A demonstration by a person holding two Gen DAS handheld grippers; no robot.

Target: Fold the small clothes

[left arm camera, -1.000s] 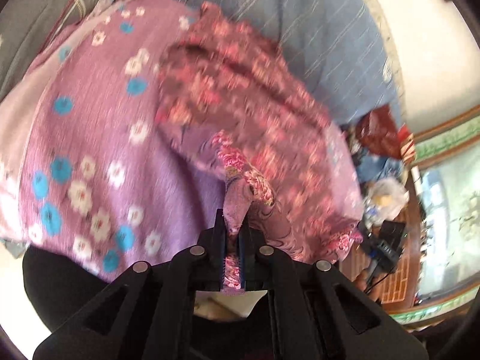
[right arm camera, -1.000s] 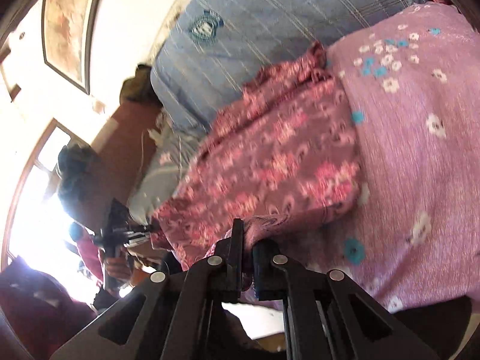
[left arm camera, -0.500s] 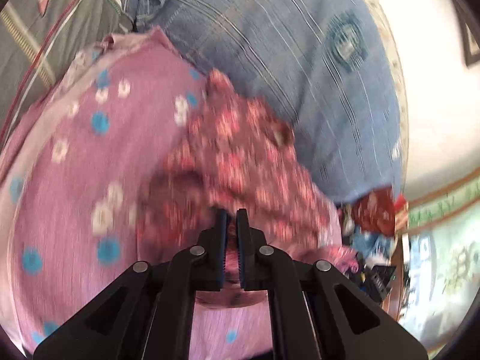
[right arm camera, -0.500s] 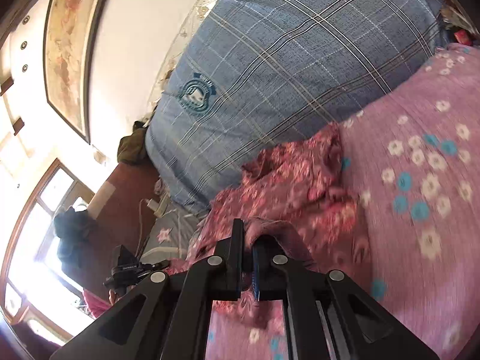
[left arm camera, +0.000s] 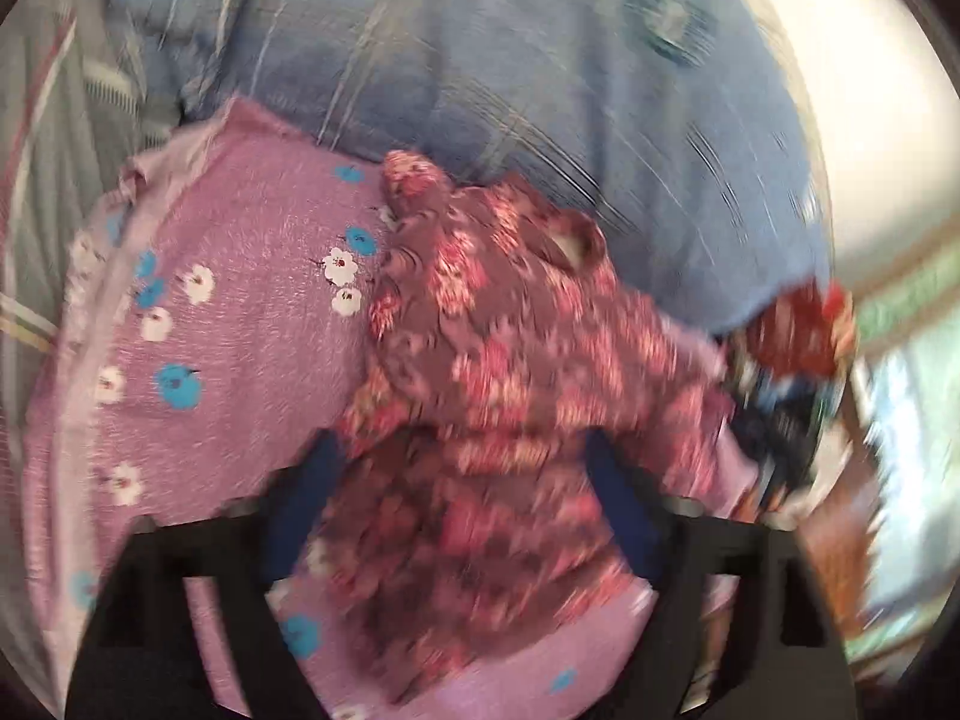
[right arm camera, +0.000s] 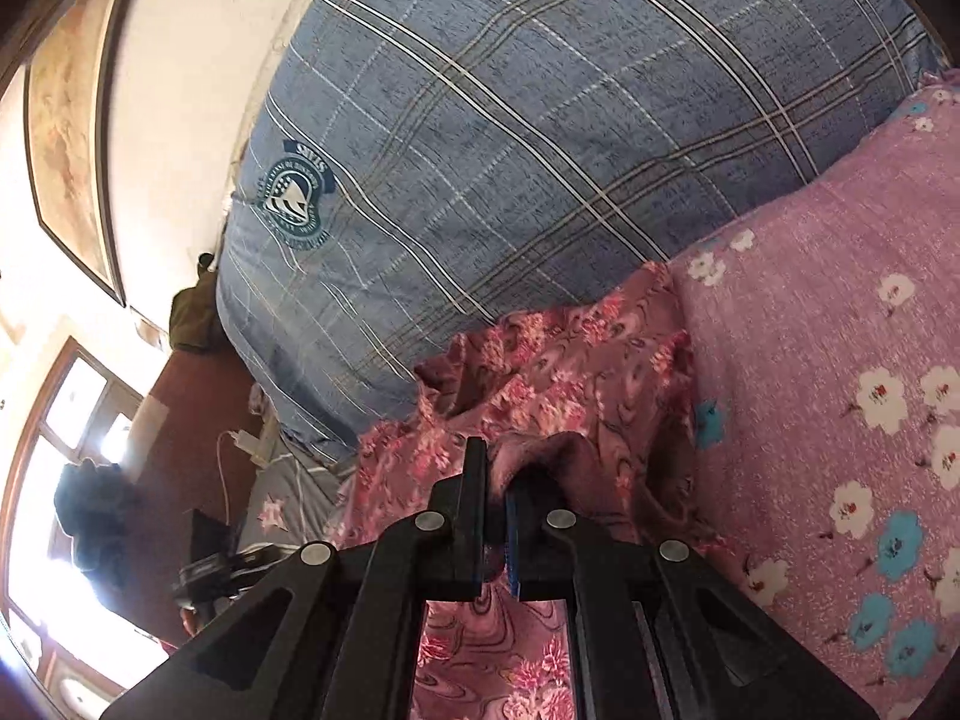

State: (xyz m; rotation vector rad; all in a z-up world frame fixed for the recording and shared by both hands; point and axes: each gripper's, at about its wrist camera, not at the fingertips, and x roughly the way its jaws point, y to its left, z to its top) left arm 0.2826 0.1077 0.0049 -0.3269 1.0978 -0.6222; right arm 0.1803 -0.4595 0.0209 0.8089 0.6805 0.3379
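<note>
A small maroon floral garment (left arm camera: 504,372) lies bunched on a purple flowered sheet (left arm camera: 228,372), next to a blue plaid quilt. The left wrist view is blurred. My left gripper (left arm camera: 462,468) is open, its fingers spread wide on either side of the garment. In the right wrist view my right gripper (right arm camera: 498,480) is shut on a fold of the same garment (right arm camera: 570,372), which drapes over and below the fingers. The purple sheet (right arm camera: 840,360) lies to its right.
A big blue plaid quilt (right arm camera: 540,150) rises behind the garment and also shows in the left wrist view (left arm camera: 510,60). A grey striped cloth (left arm camera: 54,150) is at the left. A cluttered floor and window (right arm camera: 72,480) lie beyond the bed edge.
My left gripper has opened wide and let go of the garment. Both grippers moved toward the quilt, carrying the garment's edge over itself; the right stays shut on it.
</note>
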